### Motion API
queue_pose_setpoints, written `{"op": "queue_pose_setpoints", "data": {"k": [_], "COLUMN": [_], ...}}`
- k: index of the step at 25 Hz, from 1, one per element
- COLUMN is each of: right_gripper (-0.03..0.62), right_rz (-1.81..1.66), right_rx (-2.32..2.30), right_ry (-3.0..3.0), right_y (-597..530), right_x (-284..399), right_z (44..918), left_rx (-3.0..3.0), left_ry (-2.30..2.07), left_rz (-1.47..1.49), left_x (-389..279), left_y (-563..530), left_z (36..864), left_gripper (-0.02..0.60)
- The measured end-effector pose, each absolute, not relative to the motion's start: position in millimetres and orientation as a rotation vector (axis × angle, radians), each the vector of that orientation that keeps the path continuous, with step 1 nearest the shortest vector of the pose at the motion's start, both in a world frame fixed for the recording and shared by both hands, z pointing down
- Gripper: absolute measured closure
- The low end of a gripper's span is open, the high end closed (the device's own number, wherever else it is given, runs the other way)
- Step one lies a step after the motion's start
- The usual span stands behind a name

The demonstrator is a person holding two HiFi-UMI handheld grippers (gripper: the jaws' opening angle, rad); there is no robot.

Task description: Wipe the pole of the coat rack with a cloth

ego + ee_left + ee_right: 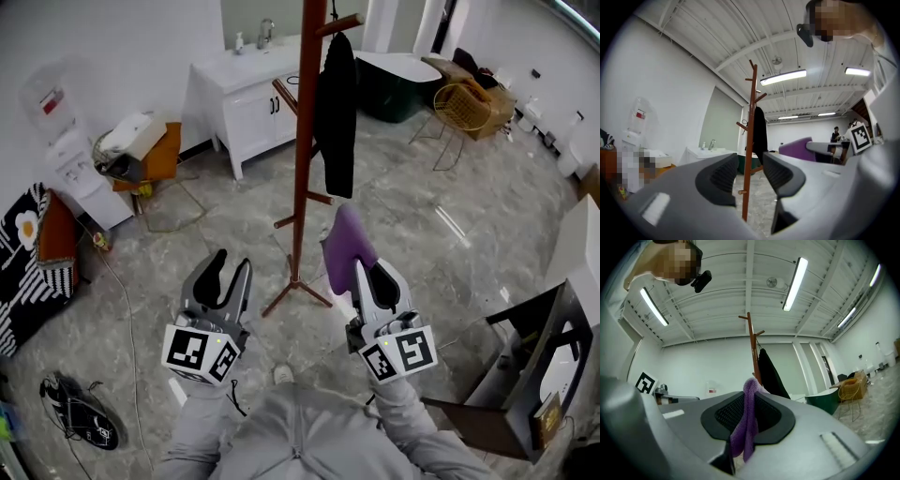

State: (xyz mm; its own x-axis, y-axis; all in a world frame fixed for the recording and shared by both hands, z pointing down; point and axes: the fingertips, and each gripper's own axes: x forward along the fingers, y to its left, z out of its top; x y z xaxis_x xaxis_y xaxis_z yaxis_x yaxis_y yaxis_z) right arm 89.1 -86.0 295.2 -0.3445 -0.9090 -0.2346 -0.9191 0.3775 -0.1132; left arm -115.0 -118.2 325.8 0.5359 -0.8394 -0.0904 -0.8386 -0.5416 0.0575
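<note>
Lower left of centre: left gripper (231,272), jaws spread, nothing between them. Centre frame: coat rack pole (305,141), slim, round, smooth reddish-brown wood. Black coat (336,112) hangs off upper peg. Right of pole's foot: purple cloth (345,246), soft and nubby, pinched in right gripper (377,281). Looks like approach step, cloth apparently short of pole. Next: press cloth to pole, stroke along it.

Head view: coat rack pole (302,141) runs off the top edge, so its top is not seen.
Right gripper view: the pole's lower length is hidden behind the purple cloth (745,427) and the right gripper (751,398); the cloth's bottom end is lost between the jaws.
Left gripper view: the pole's foot is hidden behind the left gripper (750,171). Far figure (835,133) is too small to tell more.
</note>
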Motion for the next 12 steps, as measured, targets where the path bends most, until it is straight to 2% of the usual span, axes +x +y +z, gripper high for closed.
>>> {"op": "queue_pose_setpoints", "data": {"k": [12], "right_gripper": [0.539], "right_rz": [0.483], "right_rx": [-1.636], "right_ry": [2.22], "right_y": [-151], "right_x": [64], "right_z": [191], "left_rx": [2.724], "left_ry": [-1.492], "left_rz": [-0.164], "left_x": [-153], "left_y": [-170], "left_z": [329], "left_gripper": [0.403]}}
